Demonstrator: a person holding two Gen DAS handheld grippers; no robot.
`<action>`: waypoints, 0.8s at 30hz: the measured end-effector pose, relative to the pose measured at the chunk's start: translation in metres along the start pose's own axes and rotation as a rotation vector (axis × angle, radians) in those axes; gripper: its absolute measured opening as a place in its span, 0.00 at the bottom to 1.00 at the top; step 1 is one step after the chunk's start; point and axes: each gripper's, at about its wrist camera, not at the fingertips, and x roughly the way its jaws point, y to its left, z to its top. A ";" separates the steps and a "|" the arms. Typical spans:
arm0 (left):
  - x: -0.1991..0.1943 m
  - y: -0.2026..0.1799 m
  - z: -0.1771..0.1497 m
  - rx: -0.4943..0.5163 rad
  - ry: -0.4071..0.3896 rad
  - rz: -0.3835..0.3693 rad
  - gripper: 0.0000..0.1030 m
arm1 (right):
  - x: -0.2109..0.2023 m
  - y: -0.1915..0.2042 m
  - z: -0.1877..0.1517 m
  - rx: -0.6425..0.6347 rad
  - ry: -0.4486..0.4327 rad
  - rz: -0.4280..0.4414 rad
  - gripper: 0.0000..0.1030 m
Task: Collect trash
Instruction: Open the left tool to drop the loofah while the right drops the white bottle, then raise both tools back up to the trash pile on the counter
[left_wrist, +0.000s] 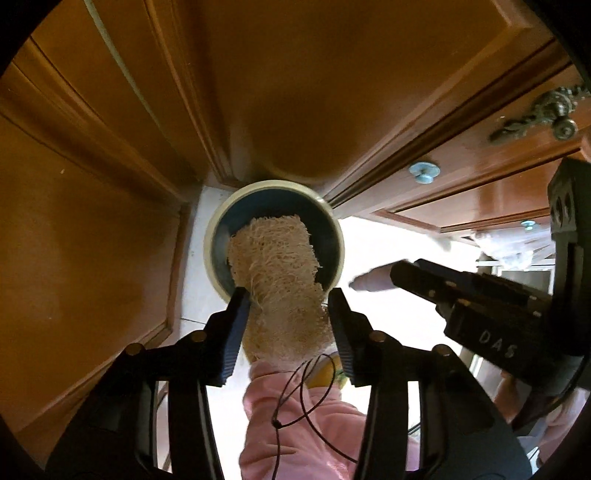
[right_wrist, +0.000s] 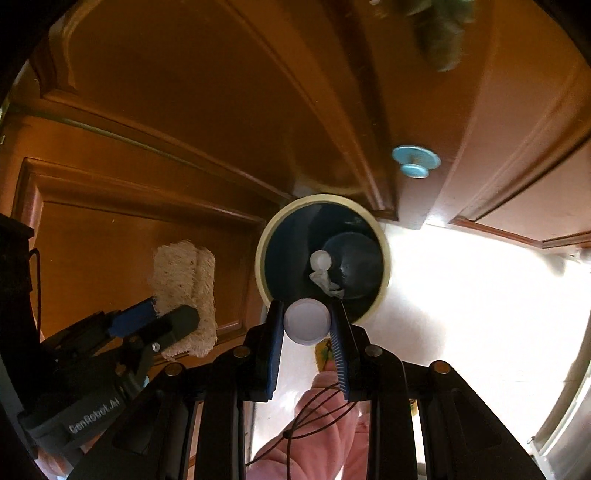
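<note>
A round bin with a cream rim (left_wrist: 210, 240) and dark blue inside stands on the floor against the wooden cabinets. My left gripper (left_wrist: 288, 299) points straight down over it, and a tan loofah sponge (left_wrist: 277, 266) hangs between its blue pads over the bin's mouth. In the right wrist view my right gripper (right_wrist: 307, 321) has a round white container (right_wrist: 306, 321) between its pads, just above the near rim of the bin (right_wrist: 260, 258). Crumpled white paper (right_wrist: 325, 275) lies inside. The left gripper (right_wrist: 173, 314) with the loofah (right_wrist: 184, 280) shows at the left.
Brown wooden cabinet doors (left_wrist: 110, 184) surround the bin, with blue knobs (left_wrist: 424, 171) (right_wrist: 415, 158) and an ornate metal handle (left_wrist: 546, 110). A bright white floor (right_wrist: 461, 295) lies to the right. The person's pink clothing (left_wrist: 295, 424) and a thin black cord (left_wrist: 314, 387) hang below the grippers.
</note>
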 end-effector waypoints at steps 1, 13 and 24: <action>0.001 0.002 0.000 -0.003 0.004 0.004 0.42 | 0.004 0.002 0.003 0.003 0.001 0.001 0.32; -0.014 0.015 0.010 -0.033 -0.005 0.020 0.55 | -0.007 0.011 0.019 0.006 -0.023 -0.018 0.47; -0.123 0.011 0.012 -0.092 -0.126 0.033 0.55 | -0.088 0.035 -0.001 -0.045 -0.021 -0.014 0.47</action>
